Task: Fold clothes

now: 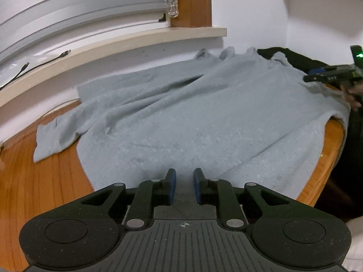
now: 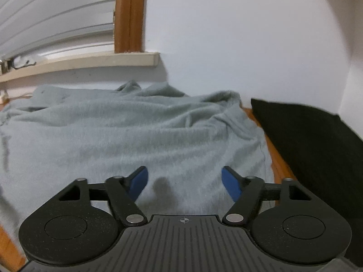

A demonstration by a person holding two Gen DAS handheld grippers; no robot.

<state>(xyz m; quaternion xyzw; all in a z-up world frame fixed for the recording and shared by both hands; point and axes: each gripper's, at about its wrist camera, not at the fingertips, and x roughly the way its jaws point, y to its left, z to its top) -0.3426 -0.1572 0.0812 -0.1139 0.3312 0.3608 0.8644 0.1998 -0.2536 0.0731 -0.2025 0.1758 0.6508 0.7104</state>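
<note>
A pale grey garment point(image 1: 181, 113) lay spread and rumpled over most of the wooden table point(image 1: 34, 192), one sleeve trailing toward its left edge and its far hem bunched against the wall. The left gripper point(image 1: 184, 182) hovered over the near hem, jaws slightly apart with nothing pinched. The right gripper point(image 2: 185, 181) stood spread wide above the cloth near the right edge, beside a black cloth point(image 2: 306, 140).
</note>
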